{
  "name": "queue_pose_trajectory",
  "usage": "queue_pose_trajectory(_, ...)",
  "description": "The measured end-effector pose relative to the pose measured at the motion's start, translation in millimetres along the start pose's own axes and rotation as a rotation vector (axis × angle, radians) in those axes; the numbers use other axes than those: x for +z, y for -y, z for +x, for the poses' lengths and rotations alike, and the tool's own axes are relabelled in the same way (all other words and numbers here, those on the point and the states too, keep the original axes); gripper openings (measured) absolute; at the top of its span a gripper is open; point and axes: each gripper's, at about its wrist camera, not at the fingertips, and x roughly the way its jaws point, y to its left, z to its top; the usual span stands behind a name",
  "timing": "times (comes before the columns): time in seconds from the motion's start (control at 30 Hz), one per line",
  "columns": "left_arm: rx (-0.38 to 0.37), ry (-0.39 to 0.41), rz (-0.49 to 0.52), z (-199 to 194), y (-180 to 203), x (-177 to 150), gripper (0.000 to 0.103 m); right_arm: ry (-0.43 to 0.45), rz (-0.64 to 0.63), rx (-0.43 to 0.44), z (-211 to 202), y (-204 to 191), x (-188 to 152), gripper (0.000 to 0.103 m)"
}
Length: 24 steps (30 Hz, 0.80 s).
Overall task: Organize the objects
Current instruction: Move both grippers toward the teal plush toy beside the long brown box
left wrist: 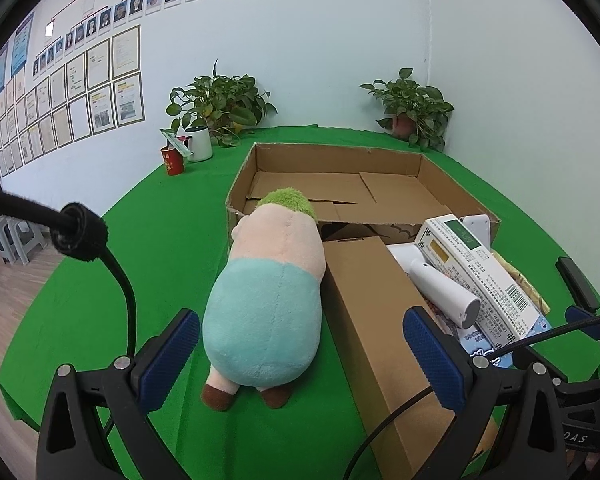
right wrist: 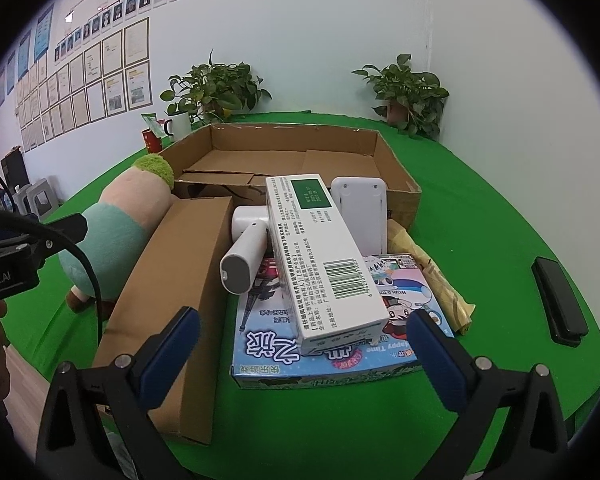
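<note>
Your left gripper (left wrist: 300,354) stood wide open with nothing between its blue pads, pointed at the plush toy (left wrist: 266,300), which lay face down on the green table (left wrist: 148,240) with its green-haired head against the near wall of the open cardboard tray (left wrist: 340,168). Your right gripper (right wrist: 302,354) was spread open and empty too, just before the blue picture box (right wrist: 340,364), whose lid read "Happy Time" and "WORLD" upside down among Chinese characters. On that box rested a long white carton (right wrist: 320,256) with a green panel, a barcode and small Chinese print, too small to read. Beside the carton lay a white handheld device (right wrist: 246,256), a white flat gadget (right wrist: 360,212) and a yellowish wrapped packet (right wrist: 432,280). A long brown box (right wrist: 180,292) stood between the plush toy and this pile. A black case (right wrist: 558,300) lay apart, right of the pile. "Robot.AI" showed on the left tool's body in the right wrist view.
</note>
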Motion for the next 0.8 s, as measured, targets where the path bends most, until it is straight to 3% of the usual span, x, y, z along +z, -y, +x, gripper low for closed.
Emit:
queue_pose_trajectory(0.47, 0.021, -0.02, 0.005, 7, -5, 2, 0.103, 0.034, -0.001, 0.047, 0, 2, -2, 0.102)
queue_pose_trajectory(0.8, -0.037, -0.033, 0.006, 19, -18, 7, 0.103, 0.082, -0.032, 0.094, 0, 0, -1, 0.102)
